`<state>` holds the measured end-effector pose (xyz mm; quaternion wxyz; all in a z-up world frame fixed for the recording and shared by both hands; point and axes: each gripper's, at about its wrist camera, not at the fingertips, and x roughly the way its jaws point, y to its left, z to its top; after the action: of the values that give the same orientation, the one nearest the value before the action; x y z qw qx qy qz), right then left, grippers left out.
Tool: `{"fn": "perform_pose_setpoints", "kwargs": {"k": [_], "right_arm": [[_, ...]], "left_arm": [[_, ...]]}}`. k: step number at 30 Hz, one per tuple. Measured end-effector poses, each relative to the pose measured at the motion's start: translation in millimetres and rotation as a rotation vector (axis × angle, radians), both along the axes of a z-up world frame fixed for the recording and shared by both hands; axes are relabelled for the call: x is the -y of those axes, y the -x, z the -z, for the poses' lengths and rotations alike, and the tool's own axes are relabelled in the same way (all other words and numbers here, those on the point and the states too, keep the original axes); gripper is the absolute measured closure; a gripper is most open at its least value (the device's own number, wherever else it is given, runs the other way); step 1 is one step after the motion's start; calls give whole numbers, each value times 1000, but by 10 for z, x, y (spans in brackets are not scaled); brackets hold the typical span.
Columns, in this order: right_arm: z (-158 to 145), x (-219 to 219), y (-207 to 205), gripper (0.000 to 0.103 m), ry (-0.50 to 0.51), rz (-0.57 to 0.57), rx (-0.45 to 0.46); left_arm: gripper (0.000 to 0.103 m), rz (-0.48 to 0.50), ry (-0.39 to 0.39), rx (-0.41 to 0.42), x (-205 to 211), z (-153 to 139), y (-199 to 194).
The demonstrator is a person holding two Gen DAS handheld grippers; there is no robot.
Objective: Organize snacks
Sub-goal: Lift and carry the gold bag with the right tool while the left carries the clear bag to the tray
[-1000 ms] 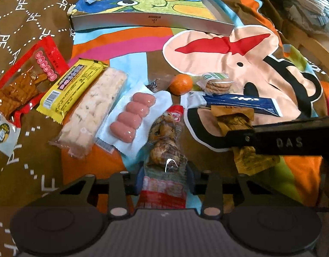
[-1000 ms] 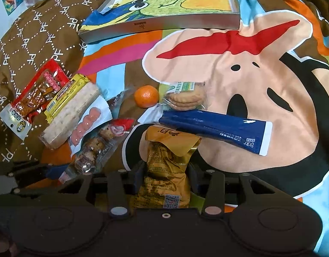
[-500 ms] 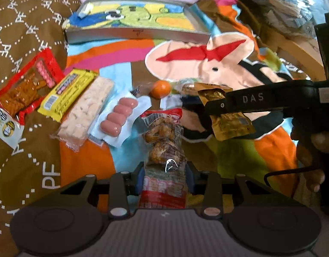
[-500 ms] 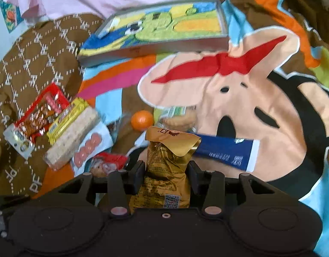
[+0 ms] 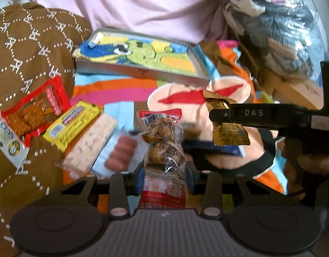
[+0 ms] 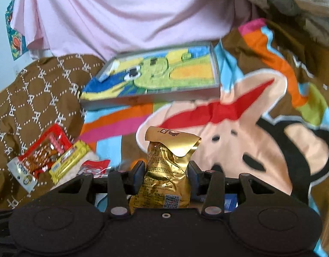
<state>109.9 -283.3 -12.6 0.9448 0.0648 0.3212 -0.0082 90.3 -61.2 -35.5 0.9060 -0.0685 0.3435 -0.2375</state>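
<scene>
My left gripper (image 5: 164, 172) is shut on a clear packet of brown snack balls with a red label (image 5: 162, 147), held up above the blanket. My right gripper (image 6: 166, 171) is shut on a gold foil packet (image 6: 167, 171), also lifted; from the left wrist view that gold foil packet (image 5: 225, 128) hangs in the right gripper's black finger (image 5: 256, 115). A shallow grey tray with a cartoon-printed lining (image 5: 141, 71) (image 6: 151, 98) lies at the far side of the blanket.
Left on the blanket lie a red packet (image 5: 35, 111), a yellow bar (image 5: 73, 124), a pale rice-cake pack (image 5: 91, 143) and pink sausages (image 5: 121, 154). A dark blue pack (image 5: 209, 148) lies under the gold one. Pink cloth hangs behind. A hand (image 5: 310, 162) holds the right gripper.
Both grippers have risen off the blanket with their packets and tilted up toward the tray. The orange and the biscuit pack have dropped out of sight behind the held packets.
</scene>
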Motion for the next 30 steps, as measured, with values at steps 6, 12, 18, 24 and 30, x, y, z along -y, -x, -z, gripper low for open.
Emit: {"fn": "perform_pose_setpoints", "kwargs": {"k": [6,12,18,24,30], "right_arm": [[-154,75,-273,58,23,13,130],[-201,267,-669,58,29,48,271],[-158,475,-1157,57,10,85,371],[-109,619,-1653,57,5,78,395],[35,656,-1961,57,1,81,331]], "left_arm": [[62,-44,-9,80,40,-223,-335],[62,-131,-2,182,154,-461,-971],[62,-202,37,236,370,-635,-1728],[62,-266,46,203,578,-555,-2349],[61,-283,-29,127,746,-341,-2759]]}}
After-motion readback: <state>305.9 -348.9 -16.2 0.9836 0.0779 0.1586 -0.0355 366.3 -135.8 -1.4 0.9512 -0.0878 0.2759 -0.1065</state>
